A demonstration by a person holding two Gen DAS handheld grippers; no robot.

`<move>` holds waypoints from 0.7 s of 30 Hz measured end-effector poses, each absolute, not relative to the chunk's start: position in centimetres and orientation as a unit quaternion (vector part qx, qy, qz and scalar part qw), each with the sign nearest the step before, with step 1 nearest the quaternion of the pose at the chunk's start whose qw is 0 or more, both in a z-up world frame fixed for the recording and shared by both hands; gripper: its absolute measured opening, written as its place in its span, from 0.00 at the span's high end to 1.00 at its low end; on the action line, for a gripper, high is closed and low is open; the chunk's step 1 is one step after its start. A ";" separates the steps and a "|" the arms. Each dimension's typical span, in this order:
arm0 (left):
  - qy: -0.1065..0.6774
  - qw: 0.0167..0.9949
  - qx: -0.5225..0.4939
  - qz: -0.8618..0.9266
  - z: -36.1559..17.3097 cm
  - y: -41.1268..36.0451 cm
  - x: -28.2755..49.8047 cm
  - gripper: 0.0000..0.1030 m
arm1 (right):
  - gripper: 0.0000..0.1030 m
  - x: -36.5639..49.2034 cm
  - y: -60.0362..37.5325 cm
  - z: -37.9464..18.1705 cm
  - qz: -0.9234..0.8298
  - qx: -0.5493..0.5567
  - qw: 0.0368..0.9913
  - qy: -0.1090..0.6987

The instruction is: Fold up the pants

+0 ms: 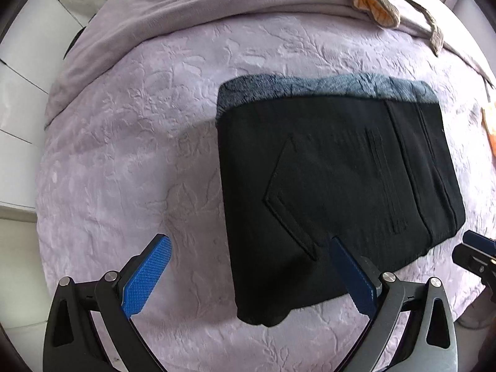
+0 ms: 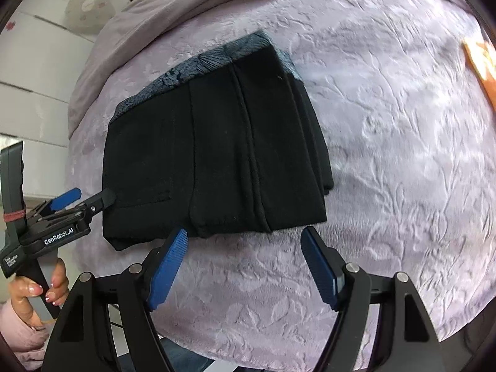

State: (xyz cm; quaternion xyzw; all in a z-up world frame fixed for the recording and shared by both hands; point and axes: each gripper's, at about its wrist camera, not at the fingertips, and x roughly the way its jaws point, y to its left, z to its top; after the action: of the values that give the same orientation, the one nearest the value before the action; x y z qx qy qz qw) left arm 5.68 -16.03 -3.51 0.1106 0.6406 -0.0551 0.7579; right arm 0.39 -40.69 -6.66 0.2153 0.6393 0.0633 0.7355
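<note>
Black pants [image 1: 341, 170] lie folded into a compact rectangle on a lilac embossed bed cover [image 1: 124, 155], with a grey-blue lining strip showing along the far edge. My left gripper [image 1: 249, 243] is open wide above the near left corner; its right finger [image 1: 350, 272] hangs over the cloth and its left finger over the cover, with nothing pinched. In the right wrist view the pants [image 2: 217, 148] lie just beyond my right gripper [image 2: 245, 233], which is open over bare cover at their near edge. The left gripper [image 2: 90, 197] shows there at the pants' left edge, held by a hand [image 2: 46, 288].
A bunched lilac blanket [image 1: 186, 9] runs along the far side of the bed, with a beige and orange garment [image 1: 378, 3] on it. An orange item [image 2: 483, 62] lies at the right edge. White furniture [image 1: 18, 93] stands off the bed's left side.
</note>
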 end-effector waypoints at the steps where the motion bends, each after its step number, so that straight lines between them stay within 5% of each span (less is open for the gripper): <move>1: 0.643 0.756 0.112 -0.056 -3.6 -16.1 5.6 0.01 | 0.23 0.2 -40.9 -6.8 0.061 0.221 0.734 0.639; 21: 0.657 0.746 0.095 -0.050 -3.1 -17.0 5.3 0.01 | 0.20 0.2 -44.8 -6.9 0.056 0.263 0.726 0.633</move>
State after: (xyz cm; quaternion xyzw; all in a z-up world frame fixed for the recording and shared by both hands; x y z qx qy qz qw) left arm 5.28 -16.99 -3.06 0.0953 0.6573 -0.0500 0.7459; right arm 0.18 -44.82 -6.89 0.2625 0.6331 0.0558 0.7261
